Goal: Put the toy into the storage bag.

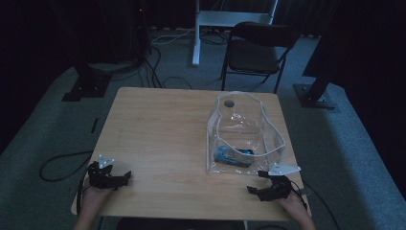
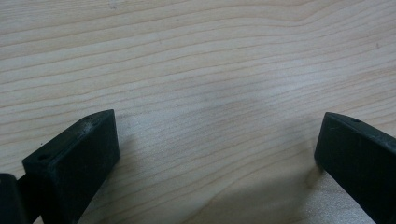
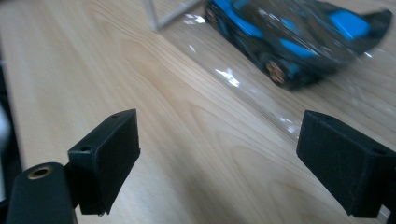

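At lower right of the high view, your right claw (image 1: 262, 184) gapes empty beside the clear bag (image 1: 244, 134) holding the toy car (image 1: 233, 157), left claw (image 1: 117, 176) likewise wide and empty, so nothing looks grasped yet.

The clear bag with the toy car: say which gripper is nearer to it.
Right. The right gripper sits just below the clear bag at its near edge; the left gripper rests far across the table.

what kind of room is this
Probably a lab or recording studio, not a home: a lone wooden table on grey carpet, dark curtains around, cables across the floor, and a folding chair behind it.
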The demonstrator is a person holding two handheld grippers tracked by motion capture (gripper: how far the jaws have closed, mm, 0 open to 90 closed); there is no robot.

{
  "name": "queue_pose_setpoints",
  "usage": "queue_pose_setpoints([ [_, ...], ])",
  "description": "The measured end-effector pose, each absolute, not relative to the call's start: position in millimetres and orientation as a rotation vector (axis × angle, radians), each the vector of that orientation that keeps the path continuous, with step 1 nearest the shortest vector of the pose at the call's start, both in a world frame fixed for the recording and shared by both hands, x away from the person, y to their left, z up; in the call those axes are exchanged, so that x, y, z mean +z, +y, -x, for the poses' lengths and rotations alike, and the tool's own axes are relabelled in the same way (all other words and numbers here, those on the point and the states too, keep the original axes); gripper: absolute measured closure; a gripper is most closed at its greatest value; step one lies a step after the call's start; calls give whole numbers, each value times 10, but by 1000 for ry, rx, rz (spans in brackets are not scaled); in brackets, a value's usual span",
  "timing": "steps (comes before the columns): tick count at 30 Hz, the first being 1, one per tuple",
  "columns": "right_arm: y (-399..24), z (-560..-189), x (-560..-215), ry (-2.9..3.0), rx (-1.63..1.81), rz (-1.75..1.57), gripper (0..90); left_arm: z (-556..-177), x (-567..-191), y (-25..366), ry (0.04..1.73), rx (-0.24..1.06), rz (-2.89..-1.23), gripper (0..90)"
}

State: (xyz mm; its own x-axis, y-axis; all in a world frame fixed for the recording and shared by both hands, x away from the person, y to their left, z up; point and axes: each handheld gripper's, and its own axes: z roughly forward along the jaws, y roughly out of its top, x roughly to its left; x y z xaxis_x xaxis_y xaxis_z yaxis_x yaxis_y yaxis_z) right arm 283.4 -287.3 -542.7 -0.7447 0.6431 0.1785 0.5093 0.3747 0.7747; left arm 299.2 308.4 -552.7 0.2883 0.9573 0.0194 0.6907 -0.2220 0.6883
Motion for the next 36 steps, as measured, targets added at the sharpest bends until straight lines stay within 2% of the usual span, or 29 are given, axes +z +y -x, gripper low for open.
queue_pose_setpoints([
  [36,-2937,-2688,-5586,2230,985,-1277,117,-2987,-5527,3085,1463,606,-1998,5],
])
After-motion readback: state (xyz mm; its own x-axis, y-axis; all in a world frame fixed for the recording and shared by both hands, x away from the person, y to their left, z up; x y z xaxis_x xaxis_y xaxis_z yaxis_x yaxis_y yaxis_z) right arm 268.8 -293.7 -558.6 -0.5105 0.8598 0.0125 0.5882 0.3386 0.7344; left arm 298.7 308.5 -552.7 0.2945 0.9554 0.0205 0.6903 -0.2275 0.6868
